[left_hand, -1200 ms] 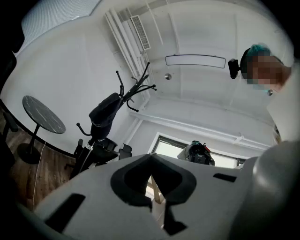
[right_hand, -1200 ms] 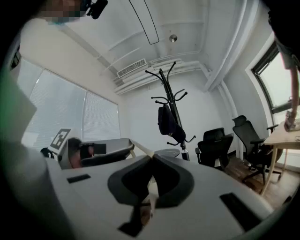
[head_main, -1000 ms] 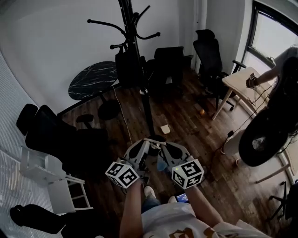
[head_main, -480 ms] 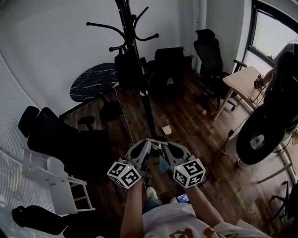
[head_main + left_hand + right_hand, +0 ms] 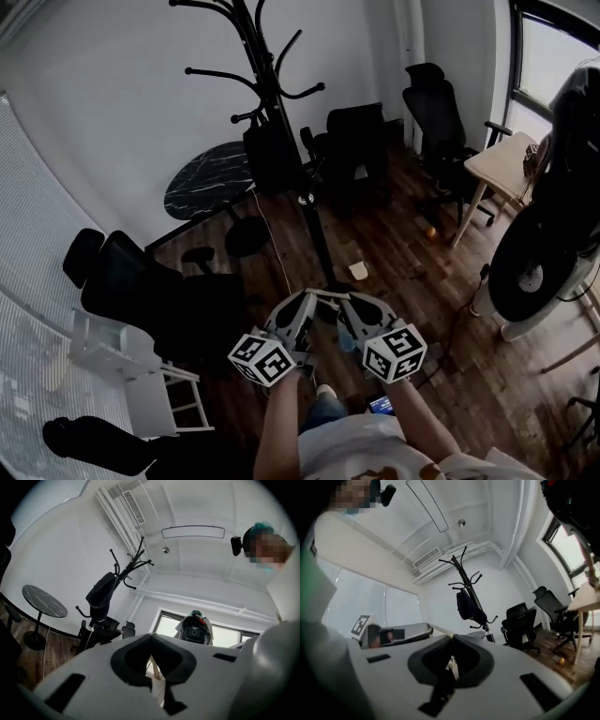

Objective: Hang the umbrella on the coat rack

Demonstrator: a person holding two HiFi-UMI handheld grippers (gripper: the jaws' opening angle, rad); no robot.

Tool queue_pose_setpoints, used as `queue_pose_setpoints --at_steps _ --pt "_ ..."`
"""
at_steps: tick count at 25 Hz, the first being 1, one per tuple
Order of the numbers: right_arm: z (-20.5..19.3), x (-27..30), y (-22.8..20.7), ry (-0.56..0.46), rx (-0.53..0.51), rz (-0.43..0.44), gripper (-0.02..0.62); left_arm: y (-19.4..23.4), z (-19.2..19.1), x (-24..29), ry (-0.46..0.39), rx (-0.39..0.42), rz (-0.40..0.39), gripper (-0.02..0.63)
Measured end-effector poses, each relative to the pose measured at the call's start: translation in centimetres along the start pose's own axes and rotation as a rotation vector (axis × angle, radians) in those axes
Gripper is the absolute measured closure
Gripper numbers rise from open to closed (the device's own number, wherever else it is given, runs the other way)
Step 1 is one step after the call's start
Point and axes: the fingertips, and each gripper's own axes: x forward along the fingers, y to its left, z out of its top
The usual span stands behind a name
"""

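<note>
The black coat rack (image 5: 265, 89) stands at the back of the room, its pole running down to the floor in front of me. A dark bundle (image 5: 272, 157), seemingly the folded umbrella, hangs from a lower hook; I cannot tell for sure. It also shows in the left gripper view as the dark bundle (image 5: 101, 592) and in the right gripper view as the dark bundle (image 5: 467, 606). My left gripper (image 5: 309, 296) and right gripper (image 5: 343, 300) are held side by side near my body, well short of the rack. Both are shut with nothing between the pads.
A round black marble table (image 5: 211, 178) stands left of the rack, with black office chairs (image 5: 356, 141) behind it and another chair (image 5: 141, 291) at my left. A white frame (image 5: 131, 366) is near left. At the right are a wooden table (image 5: 502, 164), a fan (image 5: 539, 272) and a person (image 5: 577, 131).
The head view has tilted up, so more of the rack's top shows and the room sits lower in frame. Both grippers stay together, shut, near my body.
</note>
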Motion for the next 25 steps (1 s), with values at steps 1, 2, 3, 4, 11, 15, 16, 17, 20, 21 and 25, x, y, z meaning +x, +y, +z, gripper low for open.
queue_pose_setpoints --at_steps 1,2,3,4,11,15,16,17,20,21,25 --pt "0.0 -0.2 0.1 0.000 -0.002 0.004 0.583 -0.1 -0.1 -0.2 -0.002 0.002 0.004 0.586" --pt "0.0 -0.4 0.1 -0.001 -0.007 0.007 0.583 -0.2 -0.2 -0.2 -0.004 0.005 0.007 0.586" --pt "-0.1 -0.5 0.1 -0.001 -0.011 0.009 0.583 -0.3 -0.3 -0.2 -0.004 0.010 0.008 0.586" --pt "-0.2 -0.6 0.0 -0.001 -0.014 0.010 0.583 -0.4 -0.5 -0.2 -0.001 0.014 0.009 0.586" --pt "-1.0 -0.2 -0.6 0.018 -0.005 0.022 0.584 0.3 -1.2 0.0 0.004 0.016 0.027 0.586" --pt "-1.2 0.3 -0.8 0.027 -0.003 0.031 0.583 0.9 -1.1 0.3 -0.007 -0.011 0.033 0.586" --pt "-1.1 0.5 -0.8 0.025 -0.012 0.029 0.583 1.0 -1.0 0.3 -0.012 -0.019 0.032 0.586" --pt "-0.9 0.6 -0.9 0.021 -0.020 0.027 0.583 1.0 -1.0 0.4 -0.017 -0.023 0.032 0.586" --pt "-0.8 1.3 -1.5 0.015 -0.012 0.030 0.584 1.6 -0.9 0.8 -0.021 -0.015 0.037 0.586" --pt "-0.9 1.8 -1.7 0.018 -0.006 0.030 0.584 2.0 -0.9 1.0 -0.019 -0.012 0.042 0.586" --pt "-1.7 3.7 -2.6 0.038 0.005 0.027 0.584 3.8 -1.2 1.5 -0.018 -0.023 0.052 0.586"
